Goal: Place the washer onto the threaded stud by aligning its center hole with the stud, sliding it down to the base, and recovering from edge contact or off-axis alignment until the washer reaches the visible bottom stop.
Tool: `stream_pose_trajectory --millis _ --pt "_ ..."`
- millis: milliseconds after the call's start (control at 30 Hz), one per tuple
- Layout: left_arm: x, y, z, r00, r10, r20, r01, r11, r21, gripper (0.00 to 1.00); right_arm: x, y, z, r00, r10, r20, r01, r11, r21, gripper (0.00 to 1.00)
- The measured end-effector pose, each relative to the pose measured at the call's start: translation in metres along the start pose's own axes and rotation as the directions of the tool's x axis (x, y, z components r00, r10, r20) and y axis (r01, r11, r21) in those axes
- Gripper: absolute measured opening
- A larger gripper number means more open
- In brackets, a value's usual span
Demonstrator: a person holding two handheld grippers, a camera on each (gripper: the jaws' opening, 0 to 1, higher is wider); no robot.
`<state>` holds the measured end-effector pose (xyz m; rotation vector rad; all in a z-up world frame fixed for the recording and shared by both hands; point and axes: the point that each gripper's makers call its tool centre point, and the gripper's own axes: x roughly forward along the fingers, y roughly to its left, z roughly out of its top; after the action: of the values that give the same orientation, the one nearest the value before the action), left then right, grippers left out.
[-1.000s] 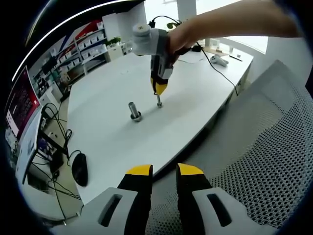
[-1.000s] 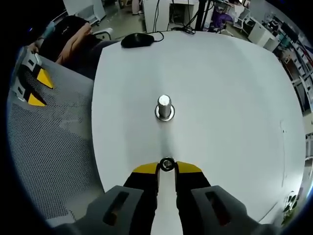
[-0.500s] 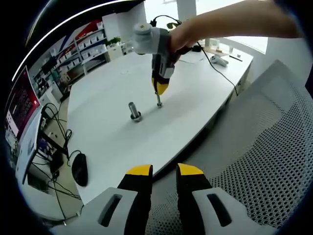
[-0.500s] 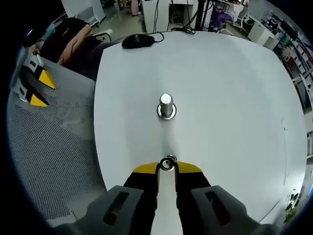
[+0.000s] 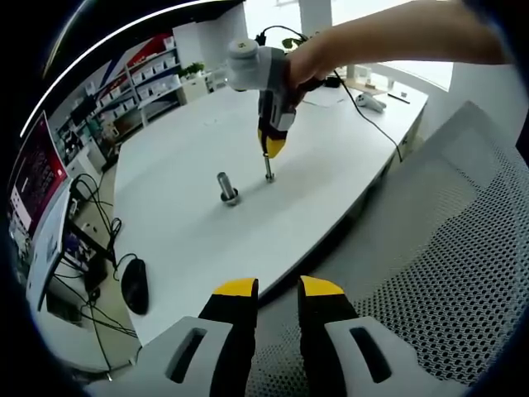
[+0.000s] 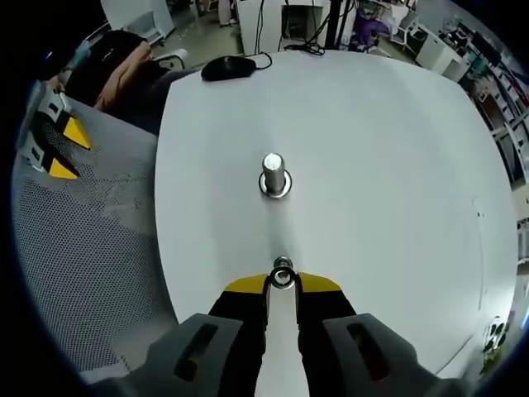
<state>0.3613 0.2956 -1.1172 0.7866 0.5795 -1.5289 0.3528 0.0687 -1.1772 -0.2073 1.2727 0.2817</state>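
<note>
Right gripper pinches the washer between its yellow tips above the white desk, short of the stud. Left gripper, slightly open and empty, hangs over a mesh chair.

From low over a grey mesh chair seat off the edge of the white worktop, the left gripper view faces across to the upright metal threaded stud, which the right gripper view looks down on from close above, both sharing that worktop.
</note>
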Motion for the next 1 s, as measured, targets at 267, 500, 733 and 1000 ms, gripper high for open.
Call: stream_pose_trajectory --millis 267,500,733,1000 --pt "0.0005 0.0004 -0.0003 1.000 0.001 0.001 -0.001 1.000 0.000 0.17 0.0021 -0.0015 -0.0003 1.000 -0.002 0.002 0.002 1.000 -0.001 0.14" --pt "0.0004 0.0005 -0.0003 1.000 0.001 0.001 -0.001 1.000 0.000 0.17 0.0028 -0.0020 -0.0001 1.000 -0.003 -0.001 0.003 1.000 -0.003 0.14" --pt "0.0005 0.0007 -0.0007 1.000 0.001 0.002 -0.001 1.000 0.000 0.17 0.0034 -0.0040 0.0009 1.000 -0.004 -0.013 0.004 1.000 -0.003 0.14" --pt "0.0003 0.0006 0.0001 1.000 0.001 0.002 -0.001 1.000 0.000 0.17 0.0063 -0.0005 0.0019 1.000 0.001 -0.024 -0.001 1.000 -0.014 0.15"
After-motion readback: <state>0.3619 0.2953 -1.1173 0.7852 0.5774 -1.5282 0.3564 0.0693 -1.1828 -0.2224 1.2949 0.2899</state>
